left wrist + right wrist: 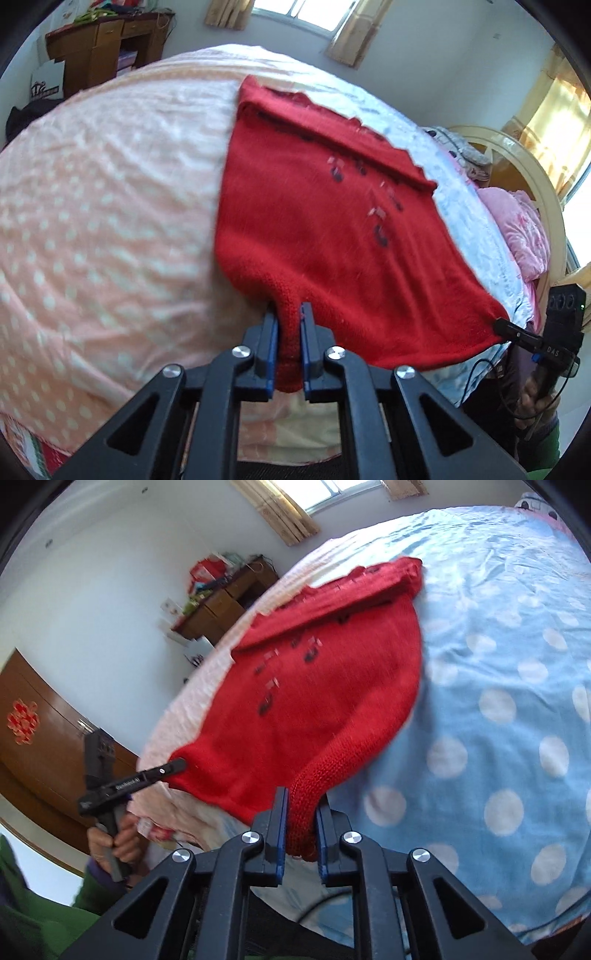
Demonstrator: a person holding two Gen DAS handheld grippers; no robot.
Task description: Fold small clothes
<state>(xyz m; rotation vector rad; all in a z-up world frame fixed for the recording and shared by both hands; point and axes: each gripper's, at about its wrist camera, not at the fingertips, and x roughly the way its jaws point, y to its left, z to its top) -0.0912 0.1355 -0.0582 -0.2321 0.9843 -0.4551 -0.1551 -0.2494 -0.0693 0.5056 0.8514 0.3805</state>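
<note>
Count on the bed (pixel 92 221)

One red knitted garment (pixel 314 229), two grippers: left gripper (pixel 290 317), right gripper (pixel 303 801), one wooden desk (pixel 92 44).

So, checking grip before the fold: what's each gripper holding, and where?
Both hold the red knitted garment by its near hem: left gripper at one corner, right gripper at the other.

**Both grippers pinch the red sweater's near edge**

The right gripper (pixel 301 812) is clamped on a bunched, ribbed corner of the red knitted sweater (pixel 314 701), which spreads away across the bed (pixel 498 664). The bed's cover is blue with white dots on the right and pale pink on the left. At the sweater's left corner the left gripper (pixel 177 765) bites the hem, held by a hand (pixel 110 843) with a green sleeve below. A wooden desk (pixel 221 602) stands by the far wall.
</note>
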